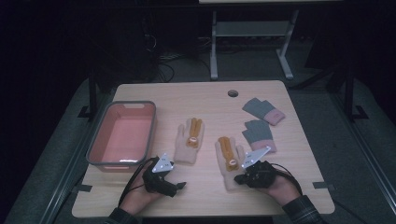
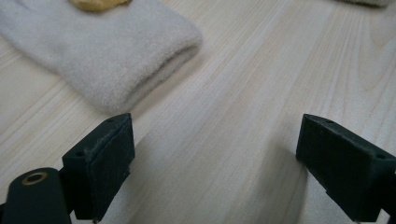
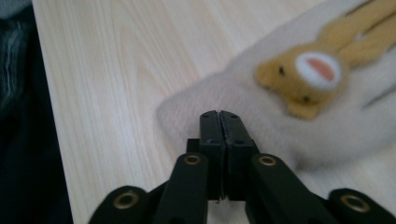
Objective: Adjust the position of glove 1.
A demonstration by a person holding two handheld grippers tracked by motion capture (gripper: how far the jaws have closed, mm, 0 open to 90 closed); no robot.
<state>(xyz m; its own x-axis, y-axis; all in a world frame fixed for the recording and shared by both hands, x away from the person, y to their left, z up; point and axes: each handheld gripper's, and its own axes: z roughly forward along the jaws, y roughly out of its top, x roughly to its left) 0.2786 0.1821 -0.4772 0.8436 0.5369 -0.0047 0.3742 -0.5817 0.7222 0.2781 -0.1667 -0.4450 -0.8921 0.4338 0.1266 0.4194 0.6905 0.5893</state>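
A: Layout on the table (image 1: pixel 201 95)?

B: Bin (image 1: pixel 122 134) at the left edge. Right of it, the left mitten (image 1: pixel 189 141), then the right mitten (image 1: pixel 229 158) slightly nearer the person. Two gloves beyond that: far glove (image 1: pixel 263 110) toward the back right, near glove (image 1: pixel 259 135) just in front of it, beside the right mitten.

A: Grippers?

B: Left gripper (image 1: pixel 181 185) on the near edge, in front of the left mitten's cuff, apart from it. Right gripper (image 1: pixel 238 178) over the right mitten's cuff.
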